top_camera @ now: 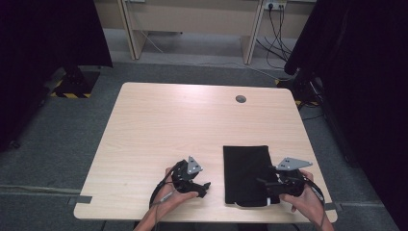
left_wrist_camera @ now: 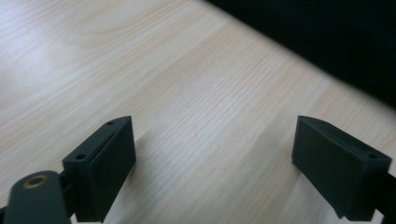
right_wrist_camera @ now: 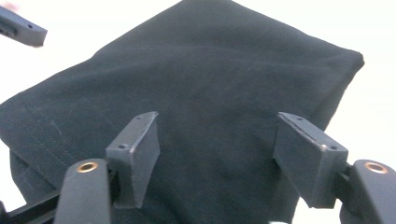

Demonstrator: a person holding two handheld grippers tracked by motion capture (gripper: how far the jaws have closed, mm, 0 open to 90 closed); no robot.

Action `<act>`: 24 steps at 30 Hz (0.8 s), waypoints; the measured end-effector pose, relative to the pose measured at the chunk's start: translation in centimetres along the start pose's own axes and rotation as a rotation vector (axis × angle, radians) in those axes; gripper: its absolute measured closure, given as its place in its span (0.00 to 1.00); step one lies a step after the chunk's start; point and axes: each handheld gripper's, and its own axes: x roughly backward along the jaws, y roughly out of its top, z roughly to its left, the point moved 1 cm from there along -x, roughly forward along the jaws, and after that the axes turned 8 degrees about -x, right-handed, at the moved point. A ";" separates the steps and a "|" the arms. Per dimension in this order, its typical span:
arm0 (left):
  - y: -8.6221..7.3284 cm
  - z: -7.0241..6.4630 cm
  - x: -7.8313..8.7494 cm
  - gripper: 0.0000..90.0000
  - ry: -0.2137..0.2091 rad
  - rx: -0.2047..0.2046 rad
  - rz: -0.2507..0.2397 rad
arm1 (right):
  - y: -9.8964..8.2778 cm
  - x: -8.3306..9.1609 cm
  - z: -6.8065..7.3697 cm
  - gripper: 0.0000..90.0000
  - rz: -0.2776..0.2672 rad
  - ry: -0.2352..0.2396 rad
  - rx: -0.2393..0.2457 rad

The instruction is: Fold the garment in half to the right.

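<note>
From the high view, a pale wooden counter [top_camera: 159, 125] stands on a grey floor, with a small round grommet [top_camera: 240, 99] near its far edge. A black cloth [top_camera: 245, 168], folded flat into an oblong, lies on the near right part of the counter, its near end close to the counter's near edge, where a bit of white shows under it. The left hand [top_camera: 175, 190] comes in from the near edge and holds the left gripper [top_camera: 204, 186] just left of the cloth, apart from it, low over bare wood and pointing right toward the cloth. The right hand [top_camera: 305, 197] holds the right gripper [top_camera: 262, 183] over the near right part of the cloth, pointing left across it.

In the left gripper view, the left gripper [left_wrist_camera: 212, 163] has its jaws set wide, with nothing between them but counter [left_wrist_camera: 140, 70]. The cloth [left_wrist_camera: 327, 37] is a dark mass beyond, at the far right.

In the right gripper view, the right gripper [right_wrist_camera: 217, 154] has its jaws spread wide above the cloth [right_wrist_camera: 215, 74], which lies flat beneath and between them; the pads do not pinch it. A stitched hem runs along the cloth's left edge. The tip of the left gripper [right_wrist_camera: 21, 28] shows at the far left corner.
</note>
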 end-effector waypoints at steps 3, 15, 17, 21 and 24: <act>-0.6 0.5 0.4 0.10 0.001 -0.001 -0.011 | 0.1 -0.4 0.4 0.29 0.005 0.004 -0.001; -3.8 2.9 3.0 0.06 0.040 0.032 -0.010 | -0.5 -2.0 0.3 0.21 0.034 0.008 0.013; -4.3 3.3 3.5 0.06 0.050 0.045 -0.010 | -0.6 -2.4 0.3 0.19 0.041 -0.001 0.023; -5.0 3.9 4.1 0.05 0.067 0.062 -0.003 | -0.5 -2.9 0.1 0.17 0.031 0.010 0.011; -5.3 4.1 4.3 0.01 0.073 0.065 0.007 | -0.2 -3.2 0.2 0.17 0.028 0.011 0.014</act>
